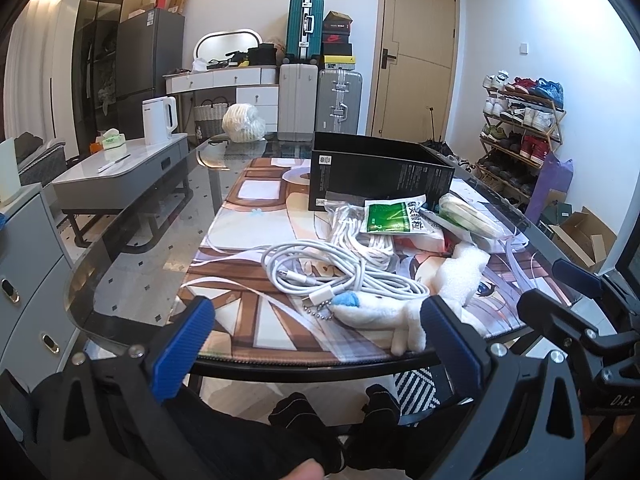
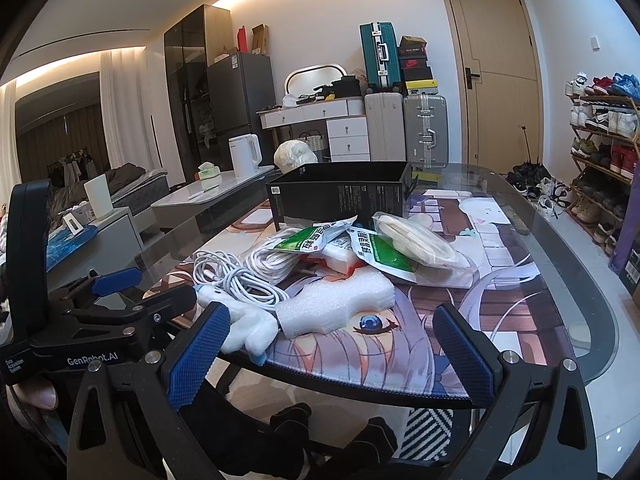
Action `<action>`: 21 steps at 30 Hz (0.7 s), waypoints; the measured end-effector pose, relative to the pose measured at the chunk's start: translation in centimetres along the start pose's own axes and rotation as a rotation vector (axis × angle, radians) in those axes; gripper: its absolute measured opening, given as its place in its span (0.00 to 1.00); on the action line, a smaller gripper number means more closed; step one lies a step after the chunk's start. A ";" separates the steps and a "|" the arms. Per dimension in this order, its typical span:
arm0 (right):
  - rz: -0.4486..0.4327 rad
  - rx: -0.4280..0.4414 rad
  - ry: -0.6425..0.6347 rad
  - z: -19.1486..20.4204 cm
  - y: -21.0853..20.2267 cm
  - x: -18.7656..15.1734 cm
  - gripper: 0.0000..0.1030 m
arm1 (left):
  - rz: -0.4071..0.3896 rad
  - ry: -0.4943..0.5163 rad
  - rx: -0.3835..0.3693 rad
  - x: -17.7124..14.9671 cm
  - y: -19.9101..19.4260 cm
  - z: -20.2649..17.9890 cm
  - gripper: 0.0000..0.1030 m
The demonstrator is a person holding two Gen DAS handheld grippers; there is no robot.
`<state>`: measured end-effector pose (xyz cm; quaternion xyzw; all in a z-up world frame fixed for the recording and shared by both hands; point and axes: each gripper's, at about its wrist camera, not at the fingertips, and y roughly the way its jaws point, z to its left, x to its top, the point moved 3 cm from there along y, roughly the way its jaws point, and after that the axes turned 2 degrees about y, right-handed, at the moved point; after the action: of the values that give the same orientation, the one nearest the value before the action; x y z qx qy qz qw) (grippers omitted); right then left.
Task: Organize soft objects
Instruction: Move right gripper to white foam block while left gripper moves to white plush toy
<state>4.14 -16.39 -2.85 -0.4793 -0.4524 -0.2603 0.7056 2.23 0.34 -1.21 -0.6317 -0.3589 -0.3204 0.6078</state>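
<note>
left gripper [image 1: 316, 334]: jaws apart, nothing held, at desk [image 1: 132, 280] edge
right gripper [image 2: 332, 342]: jaws apart, nothing held
plush toy [image 1: 384, 312]: near edge, beside cables [image 1: 340, 272]
box [image 1: 380, 172]: behind pile

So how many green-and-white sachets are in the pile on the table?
2. One green-and-white printed sachet lies on the white cable bundle before the black box; the other sachet lies right of it, under the bagged beige coil. More may be hidden underneath.

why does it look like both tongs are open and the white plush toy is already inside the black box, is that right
Not quite. Both tongs, left and right, are open, but the white plush toy lies on the mat at the table's near edge, outside the black box. The left wrist view shows it.
</note>
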 end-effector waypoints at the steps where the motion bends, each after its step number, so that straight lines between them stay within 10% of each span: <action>1: 0.000 0.000 -0.001 0.0 0.0 0.0 1.00 | -0.003 0.002 0.001 0.0 0.0 -0.1 1.00; 21: 0.019 -0.034 -0.014 -0.6 0.4 0.4 1.00 | 0.000 0.018 -0.027 0.8 0.6 0.1 1.00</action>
<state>4.86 -16.79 -2.78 -0.4972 -0.4484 -0.2578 0.6966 3.17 0.49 -0.88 -0.6370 -0.3491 -0.3310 0.6023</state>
